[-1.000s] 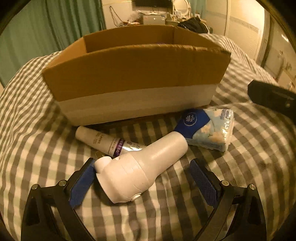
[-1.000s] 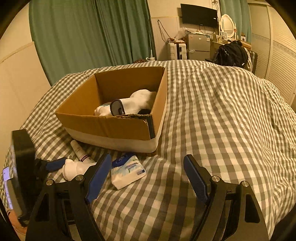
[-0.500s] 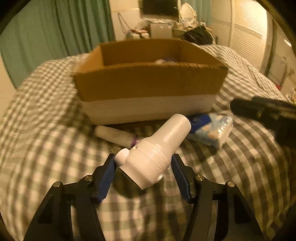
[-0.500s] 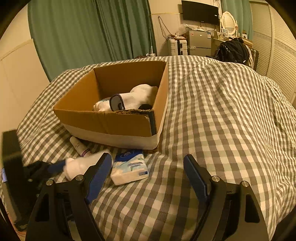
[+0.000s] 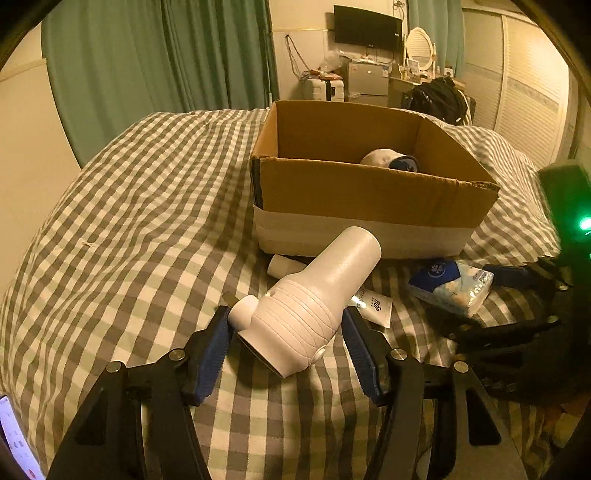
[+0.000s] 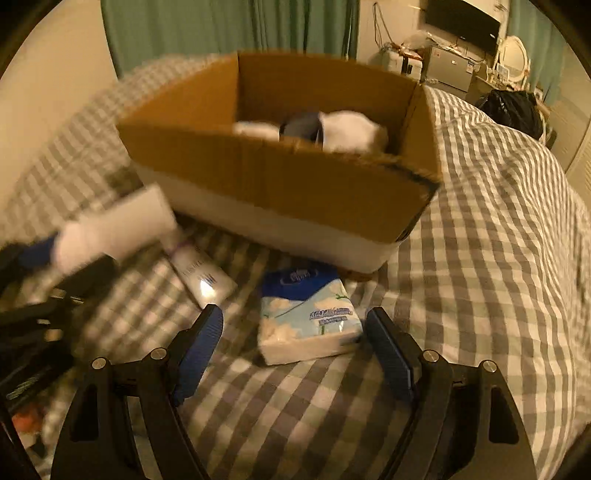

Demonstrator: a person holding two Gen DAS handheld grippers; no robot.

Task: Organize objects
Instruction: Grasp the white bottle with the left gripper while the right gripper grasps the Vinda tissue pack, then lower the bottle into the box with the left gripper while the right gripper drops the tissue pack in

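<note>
My left gripper [image 5: 288, 339] is shut on a white hair dryer [image 5: 314, 299] and holds it lifted above the checked bedspread, in front of the cardboard box [image 5: 369, 206]. The dryer also shows blurred in the right wrist view [image 6: 114, 229]. My right gripper [image 6: 295, 343] is open, its fingers either side of a blue and white tissue pack [image 6: 306, 317] that lies on the bed; the pack also shows in the left wrist view [image 5: 450, 284]. A white tube [image 6: 201, 269] lies beside the pack. The box [image 6: 280, 177] holds white and dark items [image 6: 332, 129].
The box stands in the middle of the bed. A green curtain [image 5: 166, 74] hangs behind. A TV [image 5: 367, 27], a small fridge [image 5: 365, 83] and a black bag [image 5: 439, 99] stand at the far wall. The bedspread [image 6: 498, 240] stretches to the right of the box.
My left gripper closed on the hair dryer and lifted it off the bed. My right gripper moved down and forward so its fingers now flank the tissue pack.
</note>
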